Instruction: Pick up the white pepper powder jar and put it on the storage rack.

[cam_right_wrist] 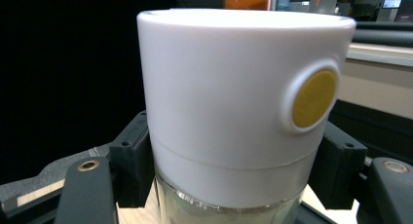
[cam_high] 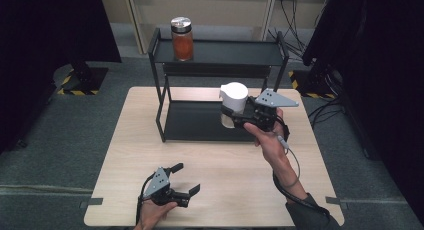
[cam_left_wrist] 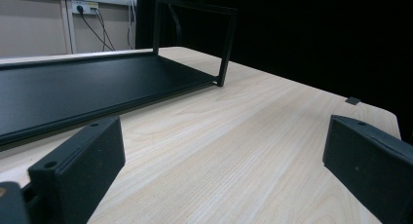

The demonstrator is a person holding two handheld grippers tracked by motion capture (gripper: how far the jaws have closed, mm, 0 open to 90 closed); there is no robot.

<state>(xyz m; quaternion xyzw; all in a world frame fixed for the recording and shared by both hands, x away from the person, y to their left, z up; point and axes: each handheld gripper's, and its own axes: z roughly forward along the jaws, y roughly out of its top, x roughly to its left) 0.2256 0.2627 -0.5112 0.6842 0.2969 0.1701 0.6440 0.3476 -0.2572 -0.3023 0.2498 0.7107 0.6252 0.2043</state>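
A pale wooden table (cam_high: 210, 155) carried a black two-tier metal rack (cam_high: 220, 52) toward its twelve o'clock edge. On the rack's top shelf, at about eleven o'clock, stood an orange-filled jar (cam_high: 182, 39) with a silver lid. The lower shelf (cam_left_wrist: 87, 87) lay flat on the tabletop.

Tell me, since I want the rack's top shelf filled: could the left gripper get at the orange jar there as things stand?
Probably yes. The left gripper is open and empty, and the orange jar stands alone on the top shelf, open from above. It sits far across the table, so it's a long reach.
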